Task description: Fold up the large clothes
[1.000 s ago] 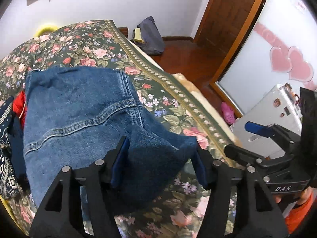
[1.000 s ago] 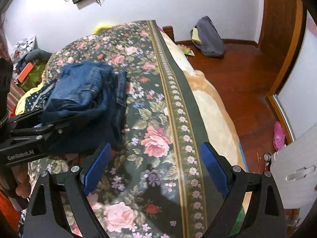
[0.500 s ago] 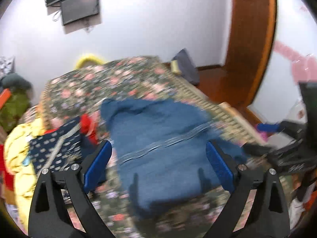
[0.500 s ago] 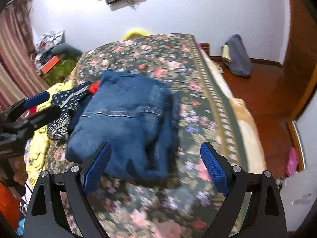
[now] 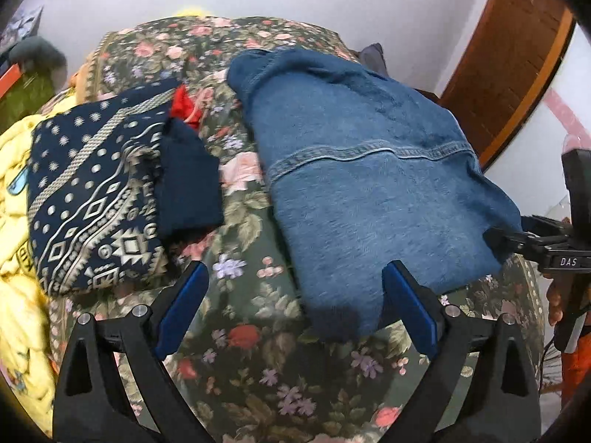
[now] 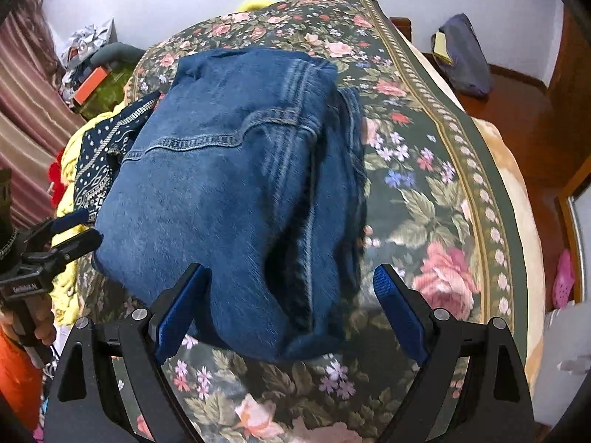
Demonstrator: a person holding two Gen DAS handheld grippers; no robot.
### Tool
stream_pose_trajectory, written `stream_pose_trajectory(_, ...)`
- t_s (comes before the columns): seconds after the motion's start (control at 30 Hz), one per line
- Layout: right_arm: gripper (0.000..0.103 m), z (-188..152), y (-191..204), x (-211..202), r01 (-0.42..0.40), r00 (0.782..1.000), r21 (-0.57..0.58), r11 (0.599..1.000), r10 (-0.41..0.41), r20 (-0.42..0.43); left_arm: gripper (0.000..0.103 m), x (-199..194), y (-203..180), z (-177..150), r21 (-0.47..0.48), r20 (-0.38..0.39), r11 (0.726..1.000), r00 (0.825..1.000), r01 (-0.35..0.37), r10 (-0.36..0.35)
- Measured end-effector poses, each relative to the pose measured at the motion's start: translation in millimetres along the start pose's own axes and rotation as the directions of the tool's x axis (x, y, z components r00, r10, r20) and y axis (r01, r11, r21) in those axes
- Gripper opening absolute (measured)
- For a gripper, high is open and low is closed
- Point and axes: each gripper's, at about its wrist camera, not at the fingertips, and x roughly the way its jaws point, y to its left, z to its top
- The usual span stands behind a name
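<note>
A folded blue denim garment lies on the floral bedspread; it also shows in the right wrist view as a thick folded bundle. My left gripper is open and empty, its jaws wide just above the bedspread at the denim's near left corner. My right gripper is open and empty, its jaws wide on either side of the denim's near edge, not closed on it. Each gripper shows at the edge of the other's view.
A folded navy patterned garment with a red item lies left of the denim. Yellow bedding is at the far left. The bed's right edge drops to a wooden floor with a grey bag.
My left gripper has let go of the denim's fold, opened wide and drawn back. The right gripper has swung left over the denim. The denim now lies folded on the bed.
</note>
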Motion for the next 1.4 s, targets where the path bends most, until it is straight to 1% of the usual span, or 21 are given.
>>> stream_pose_trajectory(0.1, 0.09, 1, 1, -13, 0.008, 1.0, -0.006, 1.0, -0.008, 0.013, 0.096, -11, 1, 2, 0.036, 0.016, 0.997, 0.998, -0.069, 0.068)
stream_pose_trajectory(0.17, 0.09, 6, 4, -19, 0.024, 0.999, -0.022, 0.999, -0.024, 0.031, 0.096, -17, 4, 6, 0.047, 0.03, 0.995, 0.996, -0.089, 0.088)
stream_pose_trajectory(0.33, 0.09, 23, 8, -28, 0.018, 0.997, -0.039, 0.999, -0.015, 0.074, 0.096, -27, 19, 24, 0.01, 0.065, 0.997, 0.995, -0.079, 0.078)
stream_pose_trajectory(0.47, 0.09, 35, 10, -27, 0.011, 0.996, -0.043, 0.999, -0.008, 0.09, 0.096, -19, 24, 46, -0.003, 0.071, 0.998, 0.995, -0.069, 0.069)
stream_pose_trajectory(0.57, 0.09, 44, 10, -20, -0.008, 0.996, -0.034, 0.999, 0.01, 0.084, 0.096, -7, 22, 58, -0.001, 0.055, 1.0, 0.998, -0.029, 0.029)
stream_pose_trajectory(0.63, 0.09, 49, 10, -13, -0.016, 0.997, -0.032, 0.999, 0.018, 0.076, 0.096, 4, 21, 64, -0.008, 0.032, 1.0, 0.999, -0.002, 0.002)
stream_pose_trajectory(0.7, 0.09, 53, 9, -5, -0.043, 0.997, -0.031, 0.999, 0.045, 0.057, 0.096, 21, 22, 69, -0.026, -0.002, 0.999, 0.999, 0.033, -0.033)
stream_pose_trajectory(0.83, 0.09, 62, -1, 22, -0.074, 0.997, 0.017, 0.997, 0.074, -0.013, 0.096, 53, 26, 76, -0.082, -0.063, 0.992, 0.993, 0.095, -0.1)
stream_pose_trajectory(0.9, 0.09, 64, -9, 35, -0.102, 0.993, 0.056, 0.993, 0.105, -0.046, 0.096, 68, 29, 80, -0.122, -0.091, 0.983, 0.985, 0.137, -0.148)
stream_pose_trajectory(0.97, 0.09, 66, -17, 44, -0.125, 0.989, 0.09, 0.988, 0.132, -0.069, 0.096, 77, 33, 82, -0.164, -0.099, 0.969, 0.975, 0.183, -0.201)
stream_pose_trajectory(1.07, 0.09, 69, -26, 53, -0.2, 0.972, 0.136, 0.97, 0.215, -0.099, 0.096, 89, 39, 87, -0.221, -0.108, 0.946, 0.958, 0.236, -0.264)
stream_pose_trajectory(1.13, 0.099, 71, -28, 56, -0.212, 0.969, 0.133, 0.968, 0.227, -0.103, 0.096, 97, 42, 90, -0.247, -0.114, 0.935, 0.95, 0.255, -0.29)
stream_pose_trajectory(1.23, 0.101, 73, -30, 60, -0.228, 0.965, 0.12, 0.966, 0.24, -0.105, 0.096, 112, 47, 94, -0.294, -0.131, 0.908, 0.928, 0.299, -0.348)
stream_pose_trajectory(1.3, 0.103, 76, -32, 64, -0.253, 0.958, 0.124, 0.96, 0.266, -0.109, 0.097, 121, 50, 96, -0.327, -0.134, 0.887, 0.912, 0.327, -0.387)
stream_pose_trajectory(1.33, 0.103, 79, -35, 67, -0.267, 0.953, 0.129, 0.955, 0.281, -0.113, 0.097, 124, 50, 97, -0.337, -0.135, 0.88, 0.908, 0.334, -0.396)
stream_pose_trajectory(1.4, 0.103, 84, -39, 72, -0.297, 0.943, 0.147, 0.944, 0.314, -0.11, 0.098, 128, 49, 99, -0.341, -0.133, 0.876, 0.906, 0.34, -0.403)
